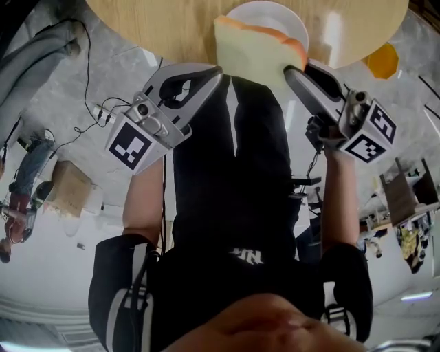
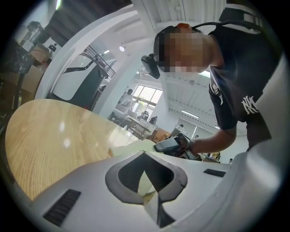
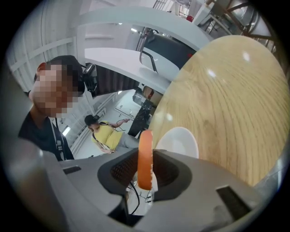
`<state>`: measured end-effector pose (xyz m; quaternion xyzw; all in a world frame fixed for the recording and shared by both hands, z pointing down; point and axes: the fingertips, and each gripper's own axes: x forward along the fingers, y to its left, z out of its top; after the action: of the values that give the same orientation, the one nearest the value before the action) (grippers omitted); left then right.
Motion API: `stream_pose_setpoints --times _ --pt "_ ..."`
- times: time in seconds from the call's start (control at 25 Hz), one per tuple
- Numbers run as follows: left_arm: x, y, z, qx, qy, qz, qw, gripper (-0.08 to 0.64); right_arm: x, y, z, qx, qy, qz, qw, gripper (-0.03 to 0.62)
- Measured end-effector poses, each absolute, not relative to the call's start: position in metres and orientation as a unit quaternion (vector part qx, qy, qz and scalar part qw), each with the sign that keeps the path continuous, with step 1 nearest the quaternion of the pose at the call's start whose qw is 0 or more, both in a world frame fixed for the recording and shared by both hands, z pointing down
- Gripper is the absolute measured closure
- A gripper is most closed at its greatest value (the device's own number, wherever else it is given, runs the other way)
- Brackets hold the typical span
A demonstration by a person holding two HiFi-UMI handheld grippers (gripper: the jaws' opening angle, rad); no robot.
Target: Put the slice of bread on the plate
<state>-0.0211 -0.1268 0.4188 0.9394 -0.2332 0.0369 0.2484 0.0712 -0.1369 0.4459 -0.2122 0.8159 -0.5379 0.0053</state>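
The slice of bread (image 1: 254, 48), pale with an orange-brown crust, hangs at the near edge of the round wooden table (image 1: 151, 20), partly over the white plate (image 1: 292, 20). My right gripper (image 1: 292, 70) is shut on its right side. In the right gripper view the slice (image 3: 145, 158) stands edge-on between the jaws, and the plate (image 3: 181, 140) lies just beyond. My left gripper (image 1: 217, 70) has its tips closed on the slice's near left corner. In the left gripper view a pale wedge of bread (image 2: 131, 147) shows between and past its jaws (image 2: 146, 179).
A yellow-orange object (image 1: 383, 60) sits at the table's right edge. Cables (image 1: 89, 110) and a cardboard box (image 1: 69, 185) lie on the floor to the left. Chairs and other people are in the background. My own body fills the space under the grippers.
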Motion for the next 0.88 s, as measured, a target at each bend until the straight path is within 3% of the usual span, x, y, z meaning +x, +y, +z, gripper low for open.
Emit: stream_pose_setpoints --times 0.6,0.88 --pt "-0.015 -0.125 0.416 0.943 -0.210 0.033 0.255 0.552 0.082 -0.144 0.451 -0.269 0.810 -0.521 -0.028 0.491" --pt "-0.014 -0.126 0.416 0.944 -0.205 0.035 0.257 0.552 0.088 -0.156 0.451 -0.314 0.825 -0.465 -0.074 0.463"
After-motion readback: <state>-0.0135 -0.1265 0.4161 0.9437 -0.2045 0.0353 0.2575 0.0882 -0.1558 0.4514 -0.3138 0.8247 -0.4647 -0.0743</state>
